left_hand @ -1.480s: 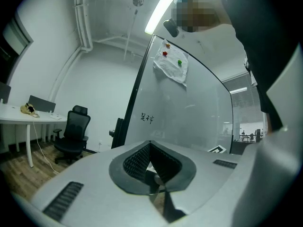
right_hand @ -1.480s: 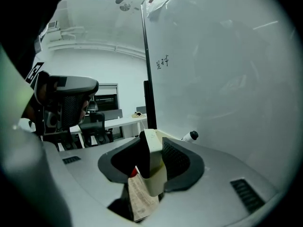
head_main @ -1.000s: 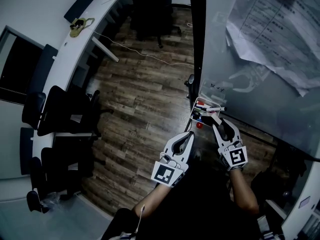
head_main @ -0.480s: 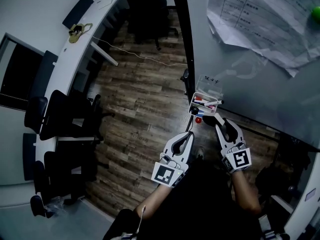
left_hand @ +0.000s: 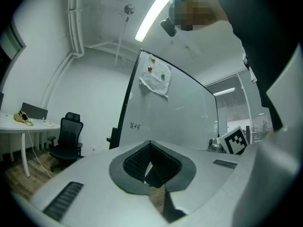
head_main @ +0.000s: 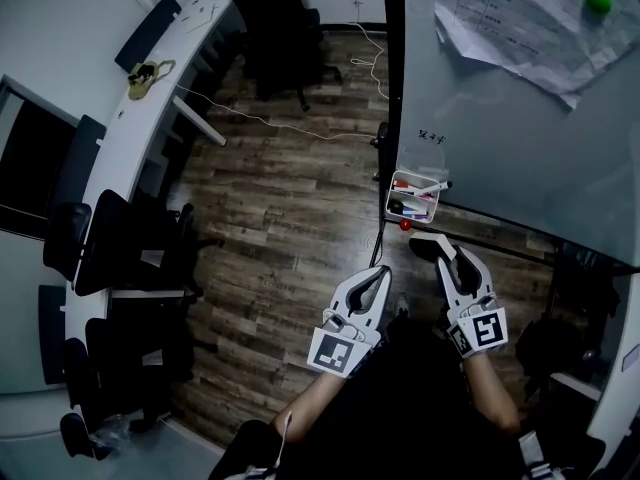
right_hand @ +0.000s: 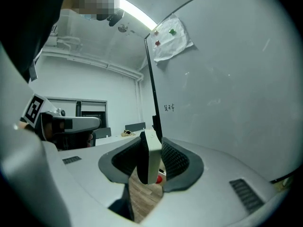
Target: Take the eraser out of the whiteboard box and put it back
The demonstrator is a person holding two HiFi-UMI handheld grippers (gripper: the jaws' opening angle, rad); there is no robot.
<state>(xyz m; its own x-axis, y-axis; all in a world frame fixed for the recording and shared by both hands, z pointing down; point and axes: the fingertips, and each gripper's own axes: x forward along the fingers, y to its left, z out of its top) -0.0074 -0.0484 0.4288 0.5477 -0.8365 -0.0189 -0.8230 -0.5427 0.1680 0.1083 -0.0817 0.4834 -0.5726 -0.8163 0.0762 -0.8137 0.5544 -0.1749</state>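
The whiteboard (head_main: 520,128) stands at the right, with a small clear box (head_main: 413,198) of markers stuck near its lower edge. My right gripper (head_main: 441,252) hangs just below and short of the box, shut on the eraser (head_main: 427,247). In the right gripper view the eraser (right_hand: 150,162) is a white block with a dark felt side, clamped upright between both pads. My left gripper (head_main: 378,273) sits lower and to the left, shut, and in the left gripper view its tips (left_hand: 150,144) meet with nothing between them.
Paper sheets (head_main: 500,13) hang on the board under a green magnet (head_main: 598,0). A small red thing (head_main: 405,225) shows just under the box. A long white desk (head_main: 150,118), black office chairs (head_main: 120,238) and a cable lie on the wooden floor at left.
My right gripper has drawn back from the box with the eraser in it; a gap now shows between them. The left gripper shifted slightly along with it.
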